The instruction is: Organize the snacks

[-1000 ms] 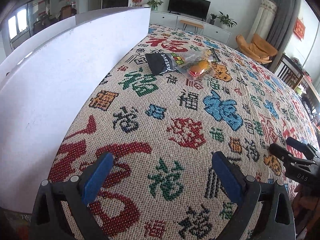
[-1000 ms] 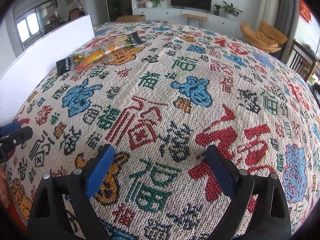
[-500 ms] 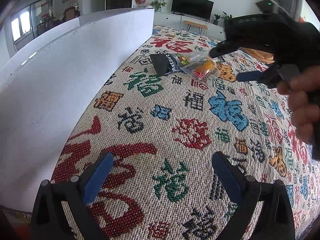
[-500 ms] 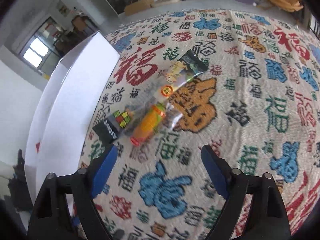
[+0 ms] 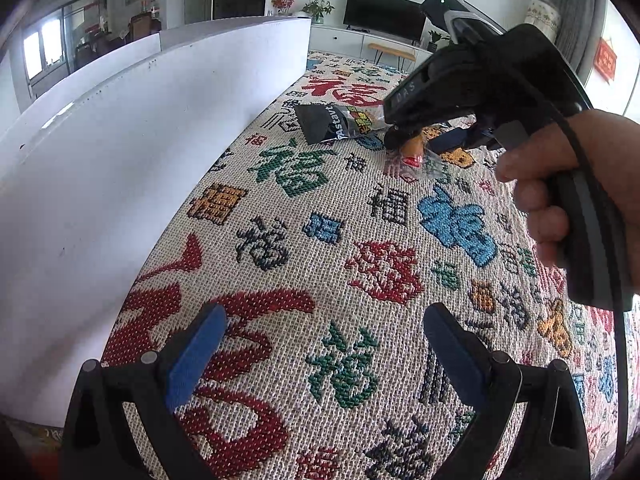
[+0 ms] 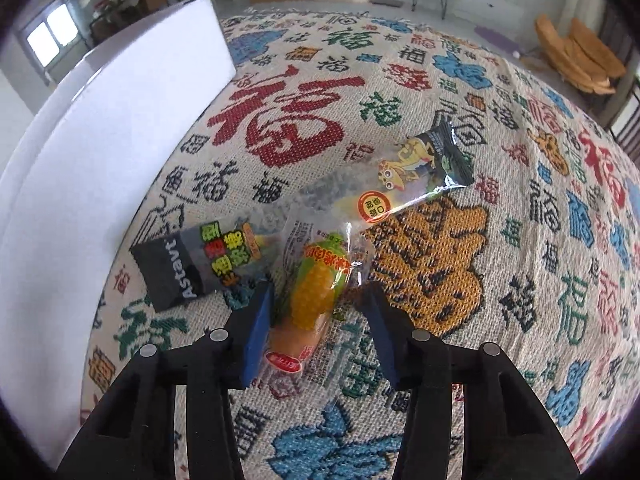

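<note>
An orange and yellow corn-shaped snack (image 6: 316, 300) in a clear wrapper lies on the patterned tablecloth (image 5: 360, 240). My right gripper (image 6: 316, 292) points down over it with a blue pad on each side. Its jaws are closing, and the pads are at the wrapper's edges without squeezing the snack. A black "Astavt" packet (image 6: 188, 268) lies just left of it, and a frog-printed packet end (image 6: 424, 160) lies beyond. From the left wrist view, the right gripper (image 5: 418, 144) hangs over the snack (image 5: 414, 150) beside the black packet (image 5: 332, 122). My left gripper (image 5: 325, 320) is open and empty, low over the cloth.
A tall white box wall (image 5: 120, 160) runs along the left side of the cloth, close to the black packet, and also shows as the white box wall (image 6: 100, 120) in the right wrist view. A person's hand (image 5: 560, 184) holds the right gripper's handle.
The right gripper has travelled across the cloth to the snacks, tipped further downward and narrowed its jaws around the corn-shaped snack. It has come into the left wrist view. The left gripper has stayed put.
</note>
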`<state>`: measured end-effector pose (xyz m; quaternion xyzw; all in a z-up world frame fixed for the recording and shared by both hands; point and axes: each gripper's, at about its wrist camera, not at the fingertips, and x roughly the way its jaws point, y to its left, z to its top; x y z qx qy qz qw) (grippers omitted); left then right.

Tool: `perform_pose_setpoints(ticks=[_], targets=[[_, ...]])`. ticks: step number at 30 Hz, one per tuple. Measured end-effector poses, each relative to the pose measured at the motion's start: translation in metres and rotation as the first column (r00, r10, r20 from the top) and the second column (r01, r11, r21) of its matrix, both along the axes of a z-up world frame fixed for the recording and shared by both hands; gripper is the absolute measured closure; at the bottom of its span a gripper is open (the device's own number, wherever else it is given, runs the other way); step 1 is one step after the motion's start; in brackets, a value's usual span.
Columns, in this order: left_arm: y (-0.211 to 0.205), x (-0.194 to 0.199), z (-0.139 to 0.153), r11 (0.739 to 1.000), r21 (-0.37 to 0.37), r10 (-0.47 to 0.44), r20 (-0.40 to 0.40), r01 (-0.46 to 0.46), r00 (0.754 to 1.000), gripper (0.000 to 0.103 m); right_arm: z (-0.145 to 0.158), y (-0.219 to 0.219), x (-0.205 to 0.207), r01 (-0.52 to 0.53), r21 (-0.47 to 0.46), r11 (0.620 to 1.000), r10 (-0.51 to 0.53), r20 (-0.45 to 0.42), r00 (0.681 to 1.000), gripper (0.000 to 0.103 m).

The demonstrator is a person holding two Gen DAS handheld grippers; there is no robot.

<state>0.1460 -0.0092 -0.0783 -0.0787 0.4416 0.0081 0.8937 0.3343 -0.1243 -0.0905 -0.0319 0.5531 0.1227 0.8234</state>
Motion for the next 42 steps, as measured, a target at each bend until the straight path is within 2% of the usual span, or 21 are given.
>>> perform_pose_setpoints(ticks=[4, 7, 12, 16, 17, 20, 21, 23, 25, 26, 30, 42], targets=[[0.001, 0.0, 0.0, 1.0, -0.008, 0.002, 0.001, -0.002, 1.0, 0.004, 0.005, -0.013, -0.017, -0.123, -0.077, 0.989, 0.119, -0.062, 0.991, 0.058], [0.0, 0.0, 0.0, 1.0, 0.001, 0.002, -0.001, -0.002, 1.0, 0.004, 0.01, -0.034, -0.043, -0.184, -0.14, 0.973, 0.175, -0.076, 0.982, 0.058], [-0.002, -0.001, 0.0, 1.0, 0.005, 0.0, -0.002, 0.0, 1.0, 0.004, 0.012, -0.093, -0.087, -0.185, -0.183, 0.965, 0.171, -0.088, 0.981, 0.058], [-0.002, -0.001, -0.001, 1.0, 0.008, 0.001, -0.003, -0.001, 1.0, 0.004, 0.012, -0.133, -0.124, -0.174, -0.287, 0.942, 0.17, -0.039, 0.985, 0.055], [-0.003, -0.001, -0.001, 1.0, 0.013, 0.0, -0.004, 0.0, 1.0, 0.004, 0.01, -0.142, -0.131, -0.164, -0.271, 0.949, 0.165, -0.022, 0.986, 0.049], [-0.007, 0.0, -0.002, 0.999, 0.033, -0.005, -0.01, 0.005, 1.0, 0.004, -0.002, -0.166, -0.142, -0.101, -0.139, 0.985, 0.108, 0.044, 0.993, 0.032], [-0.007, -0.001, -0.002, 0.999, 0.035, -0.008, -0.012, 0.008, 1.0, 0.004, -0.005, -0.17, -0.142, -0.065, -0.091, 0.994, 0.074, 0.09, 0.993, 0.026], [-0.008, -0.001, -0.002, 0.999, 0.037, -0.012, -0.014, 0.013, 1.0, 0.004, -0.012, -0.178, -0.144, -0.012, -0.016, 1.0, 0.015, 0.172, 0.985, 0.021], [-0.008, 0.0, -0.002, 0.999, 0.039, -0.016, -0.016, 0.017, 1.0, 0.002, -0.016, -0.176, -0.154, -0.013, -0.018, 1.0, 0.017, 0.254, 0.967, 0.019], [-0.009, 0.0, -0.003, 0.999, 0.044, -0.019, -0.019, 0.02, 1.0, 0.001, -0.016, -0.175, -0.155, -0.011, -0.025, 1.0, 0.017, 0.268, 0.963, 0.018], [-0.02, 0.003, -0.007, 0.991, 0.127, -0.028, -0.04, 0.032, 0.999, 0.0, -0.016, -0.176, -0.152, -0.001, -0.01, 1.0, 0.004, 0.258, 0.966, 0.015], [-0.02, 0.003, -0.007, 0.992, 0.124, -0.032, -0.042, 0.037, 0.999, 0.0, -0.017, -0.176, -0.153, -0.001, -0.017, 1.0, 0.005, 0.262, 0.965, 0.014]])
